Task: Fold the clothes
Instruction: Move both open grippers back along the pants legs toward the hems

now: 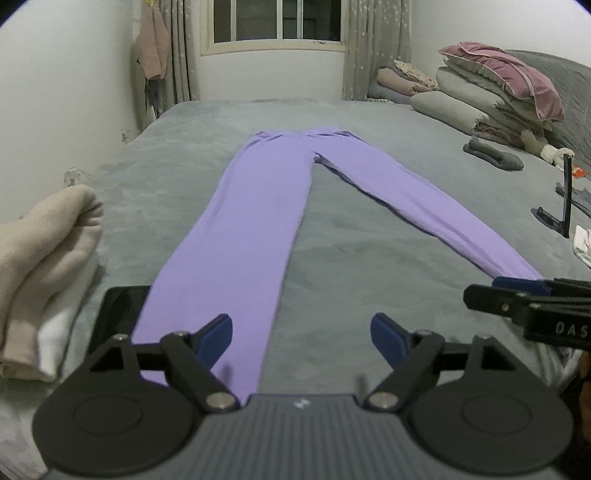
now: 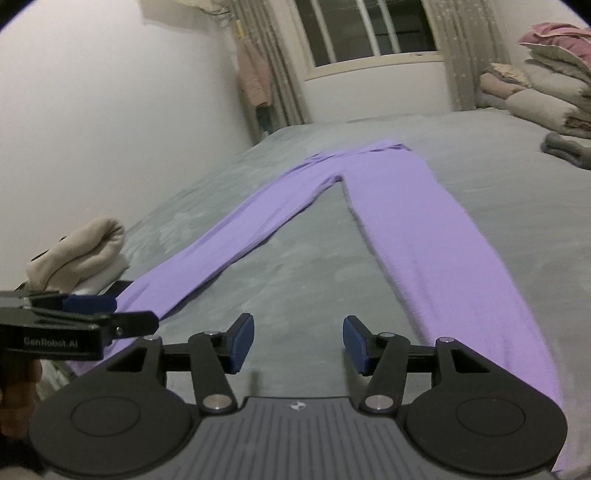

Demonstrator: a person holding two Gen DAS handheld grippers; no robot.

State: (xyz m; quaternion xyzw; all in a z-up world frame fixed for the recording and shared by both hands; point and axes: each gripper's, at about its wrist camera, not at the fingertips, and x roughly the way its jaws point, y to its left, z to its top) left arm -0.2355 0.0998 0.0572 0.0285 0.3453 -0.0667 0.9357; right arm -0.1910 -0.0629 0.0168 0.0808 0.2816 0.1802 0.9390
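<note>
Left wrist view: left gripper [image 1: 301, 338] spread wide with nothing between its blue pads, hovering over the near end of one leg of the long lilac stretch leggings [image 1: 236, 236], laid flat in a V on the grey bedspread [image 1: 369, 229], beside a folded beige fleece garment [image 1: 44, 266]. Right wrist view: right gripper [image 2: 298, 345] likewise gaping and empty, poised above bare bedspread between the two legs, waistband at the far end toward the window [image 2: 369, 29].

Lilac leggings [image 1: 255, 206] [image 2: 413, 221], flat and unfolded on the grey bed [image 1: 369, 236] [image 2: 295, 280], waistband toward the far edge, legs splayed in a V toward the near edge
</note>
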